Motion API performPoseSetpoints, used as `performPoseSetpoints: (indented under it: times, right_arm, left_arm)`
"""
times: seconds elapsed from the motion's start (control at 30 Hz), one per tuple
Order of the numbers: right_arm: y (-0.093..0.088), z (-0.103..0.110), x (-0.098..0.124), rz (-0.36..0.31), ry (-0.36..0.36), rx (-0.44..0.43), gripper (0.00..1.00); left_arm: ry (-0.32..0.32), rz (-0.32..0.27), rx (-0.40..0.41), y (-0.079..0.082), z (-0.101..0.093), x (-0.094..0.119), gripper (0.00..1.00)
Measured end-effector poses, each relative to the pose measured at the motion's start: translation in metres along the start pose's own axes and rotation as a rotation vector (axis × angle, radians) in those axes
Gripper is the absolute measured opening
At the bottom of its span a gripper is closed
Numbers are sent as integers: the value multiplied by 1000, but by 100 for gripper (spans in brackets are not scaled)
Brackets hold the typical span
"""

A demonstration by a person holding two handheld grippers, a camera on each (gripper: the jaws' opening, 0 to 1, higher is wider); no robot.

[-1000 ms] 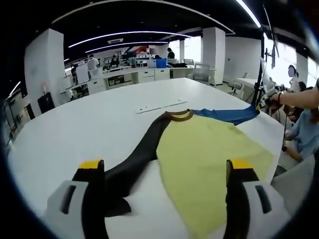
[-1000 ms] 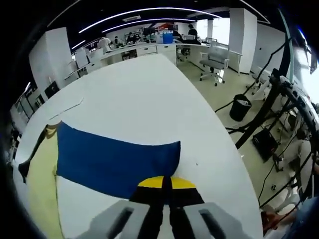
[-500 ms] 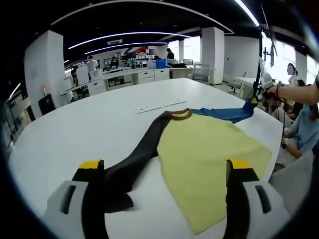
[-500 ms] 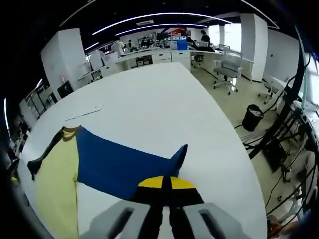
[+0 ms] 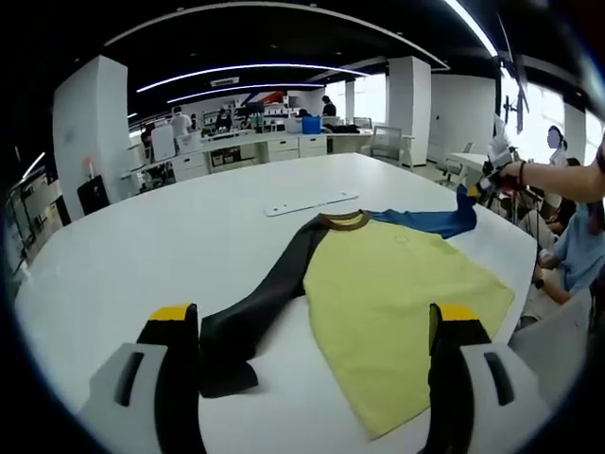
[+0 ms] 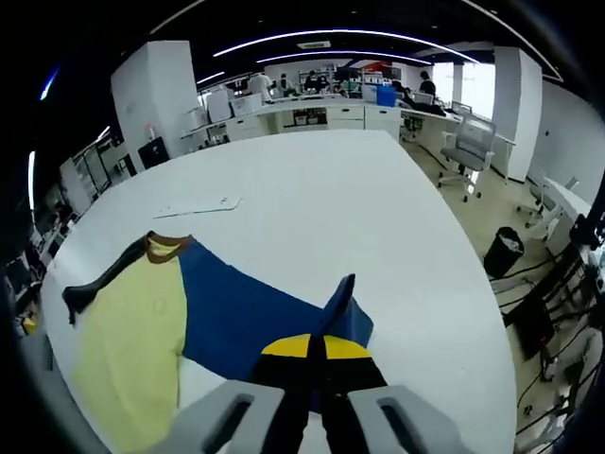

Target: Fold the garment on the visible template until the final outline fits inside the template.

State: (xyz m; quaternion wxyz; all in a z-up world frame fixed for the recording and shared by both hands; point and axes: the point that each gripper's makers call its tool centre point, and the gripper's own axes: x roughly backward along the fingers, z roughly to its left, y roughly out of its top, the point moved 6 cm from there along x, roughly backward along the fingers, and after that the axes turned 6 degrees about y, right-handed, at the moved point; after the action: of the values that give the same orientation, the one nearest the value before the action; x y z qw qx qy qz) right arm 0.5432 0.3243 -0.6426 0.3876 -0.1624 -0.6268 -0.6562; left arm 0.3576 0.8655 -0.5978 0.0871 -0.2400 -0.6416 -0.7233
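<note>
While pinching the blue sleeve (image 6: 248,312), right hand-held gripper (image 6: 317,348) above table (image 6: 312,199).

my left gripper (image 5: 312,326) hovers with its jaws spread wide apart, the two yellow-tipped fingers (image 5: 172,314) standing upright at either side of the left gripper view and nothing between them. my right gripper (image 6: 316,348) has its jaws pressed together, yellow tips meeting, pinching the blue sleeve (image 6: 336,307) so that a fold of it stands up just ahead of the fingertips. in the left gripper view i can see that same right gripper far off at the right edge, held in my hand (image 5: 510,174), with the forearm reaching in from the side and the sleeve end lifted at its tips.
</note>
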Motion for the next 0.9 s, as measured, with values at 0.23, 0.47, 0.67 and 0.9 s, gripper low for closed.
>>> performPoseSetpoints:
  times: [0.23,0.47,0.67,0.9]
  right_arm:
    - [7,22,-12,5,37,11,0]
    - [15,51,-23,10,87,48,0]
    - [19,72,-34,28,107,94,0]
    - [25,99,-44,40,145,134,0]
  left_arm:
    - [-21,2,-8,-1,-4,0,99]
    - [-24,11,-15,-2,-3,1,99]
    - [-16,14,-11,-2,-1,3,99]
    - [-19,14,-1,-4,-2,4,99]
